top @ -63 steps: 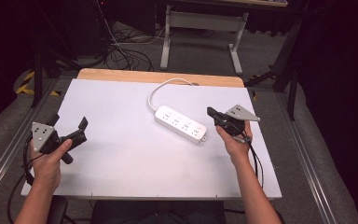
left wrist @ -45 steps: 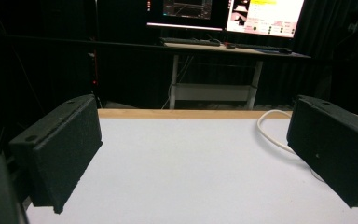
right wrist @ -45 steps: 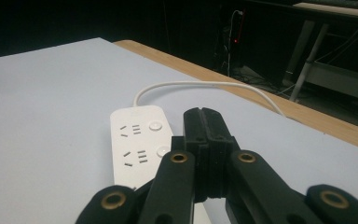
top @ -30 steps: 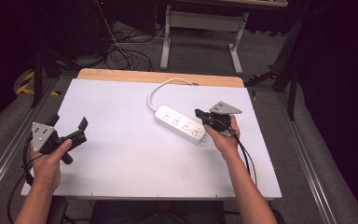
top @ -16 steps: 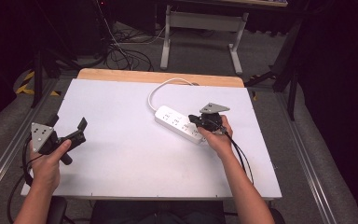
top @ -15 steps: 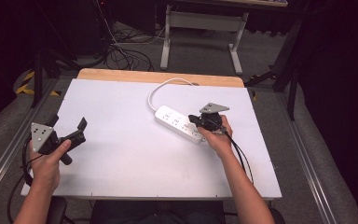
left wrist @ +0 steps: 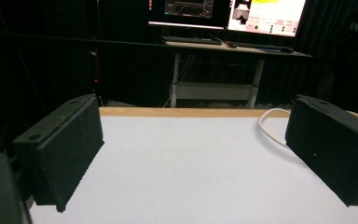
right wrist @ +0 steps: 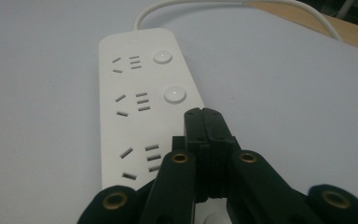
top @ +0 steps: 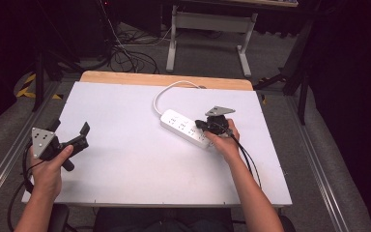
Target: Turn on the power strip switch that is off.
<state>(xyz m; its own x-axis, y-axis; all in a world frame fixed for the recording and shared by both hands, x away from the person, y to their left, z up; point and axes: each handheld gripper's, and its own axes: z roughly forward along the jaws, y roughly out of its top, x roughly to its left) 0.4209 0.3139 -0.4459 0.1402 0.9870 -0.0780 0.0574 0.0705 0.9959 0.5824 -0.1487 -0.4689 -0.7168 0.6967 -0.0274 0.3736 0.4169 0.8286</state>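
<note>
High view: a white table is seen from above, with a white power strip lying flat near its middle, slightly toward the right and far side. A white cord curls from the strip's far end toward the wooden back edge. The right gripper is held over the strip's near end, its jaws clenched together with nothing between them. In the right gripper view the closed tips are seen poised just beside the middle round switch, above the strip; whether they touch the surface cannot be told. A further switch sits beyond it. The left gripper is held well apart at the table's left edge, its jaws released and spread wide, with nothing between them; its pads are seen flanking bare table in the left gripper view.

The strip is judged to be light, rigid, smooth plastic, likely to slide when pushed from the side. A press straight down on a switch is judged steadier. For lifting, the long side edges are the suggested hold, not the soft, trailing cord.
</note>
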